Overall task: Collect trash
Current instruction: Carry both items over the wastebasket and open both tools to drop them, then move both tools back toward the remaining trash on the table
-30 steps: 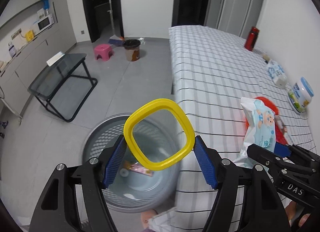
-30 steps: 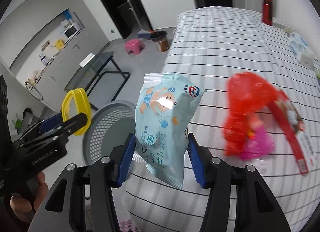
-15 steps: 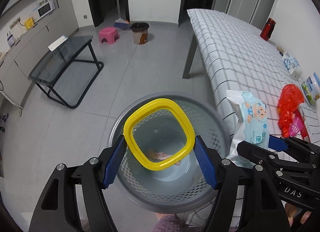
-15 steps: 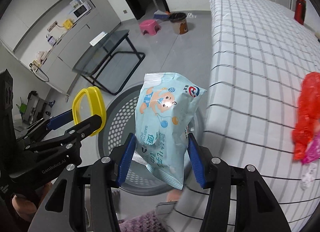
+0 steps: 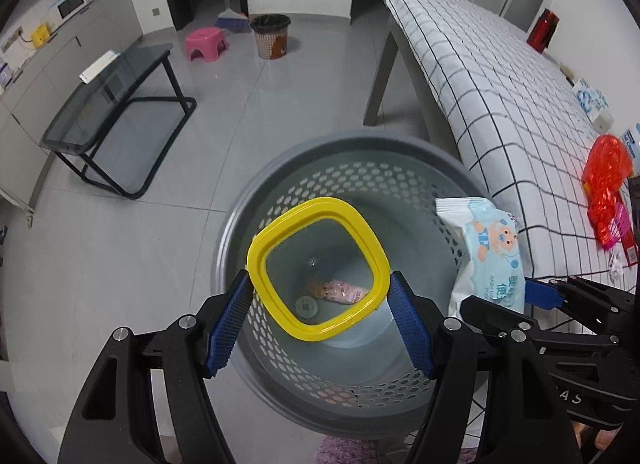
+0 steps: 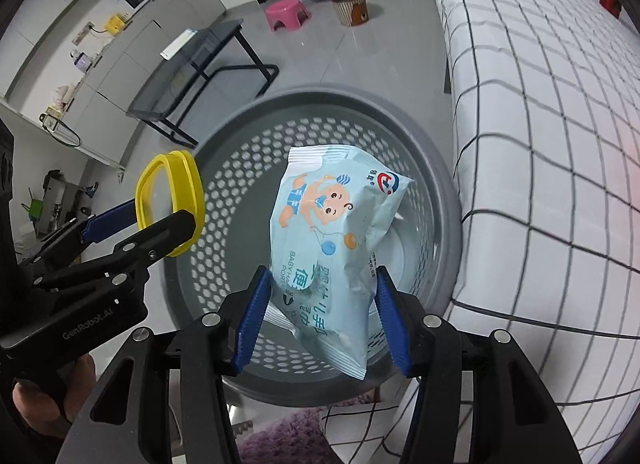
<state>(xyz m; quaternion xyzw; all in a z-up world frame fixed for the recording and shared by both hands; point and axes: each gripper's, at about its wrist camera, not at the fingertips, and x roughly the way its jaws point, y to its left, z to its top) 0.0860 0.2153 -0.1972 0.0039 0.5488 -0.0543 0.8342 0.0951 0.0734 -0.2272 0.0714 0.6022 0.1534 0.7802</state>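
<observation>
Poised above a round grey perforated plastic laundry-style basket (image 5: pixel 256 232) on the pale grey tiled floor (image 5: pixel 132 248): two hand-held black grippers with blue ribbed pads, both angled steeply down. In the left gripper (image 5: pixel 320 300), a rounded-square yellow plastic lid ring (image 5: pixel 318 268), jaws clamped on its two opposite sides, framed over the basket's mouth. In the right gripper (image 6: pixel 320 316), a pale blue soft pack of baby wipes printed with a cartoon baby (image 6: pixel 332 248), jaws clamped on its lower half, upper end tilted forward over the basket opening. At the bottom of the basket, seen through the ring, a pinkish wrapper (image 5: pixel 340 291) beside a small round grey disc (image 5: pixel 306 307). Hard against the basket's right side, a table under a white cloth with black grid lines (image 5: pixel 500 103); on it, a crumpled translucent red plastic bag (image 5: pixel 606 179) near the right edge and a red bottle (image 5: pixel 542 29) at the far end. Farther off on the floor, a low black-framed glass side table (image 5: pixel 112 111), a pink plastic stool (image 5: pixel 206 43) and a small brown patterned waste bin lined in black (image 5: pixel 271 37). At the lower left of the right wrist view, part of a hand (image 6: pixel 48 400) wrapped around the left gripper's handle.
</observation>
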